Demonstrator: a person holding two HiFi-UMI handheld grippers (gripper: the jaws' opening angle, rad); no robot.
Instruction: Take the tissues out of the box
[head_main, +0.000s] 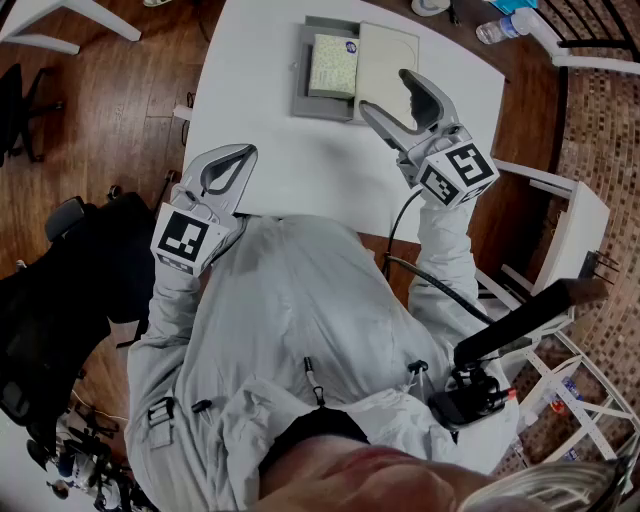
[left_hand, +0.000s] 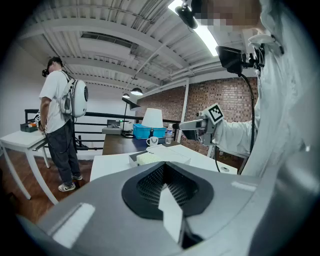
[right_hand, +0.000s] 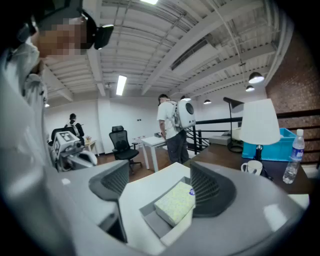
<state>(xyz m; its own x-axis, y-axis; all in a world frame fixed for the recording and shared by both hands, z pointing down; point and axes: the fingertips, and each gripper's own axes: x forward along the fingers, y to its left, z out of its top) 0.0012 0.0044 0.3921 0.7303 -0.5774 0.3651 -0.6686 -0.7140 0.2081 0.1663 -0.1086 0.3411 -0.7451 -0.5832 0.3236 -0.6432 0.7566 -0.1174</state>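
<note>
A shallow grey box (head_main: 305, 95) lies open at the far middle of the white table (head_main: 270, 170), its cream lid (head_main: 388, 55) folded out to the right. Inside rests a pale yellow-green tissue pack (head_main: 333, 65). My right gripper (head_main: 392, 98) hovers open just in front of the lid, nothing between its fingers. In the right gripper view the tissue pack (right_hand: 175, 202) and the box (right_hand: 150, 222) show between the spread jaws of the right gripper (right_hand: 160, 187). My left gripper (head_main: 235, 160) is held shut and empty over the table's near left edge, away from the box (left_hand: 142, 159).
Behind the white table stands a dark table with a lamp (right_hand: 257, 122), a blue bin (right_hand: 275, 145), a cup (right_hand: 251, 167) and a water bottle (right_hand: 294, 156). A person with a white backpack (left_hand: 60, 125) stands by another white table (left_hand: 17, 140). An office chair (right_hand: 122, 147) stands further off.
</note>
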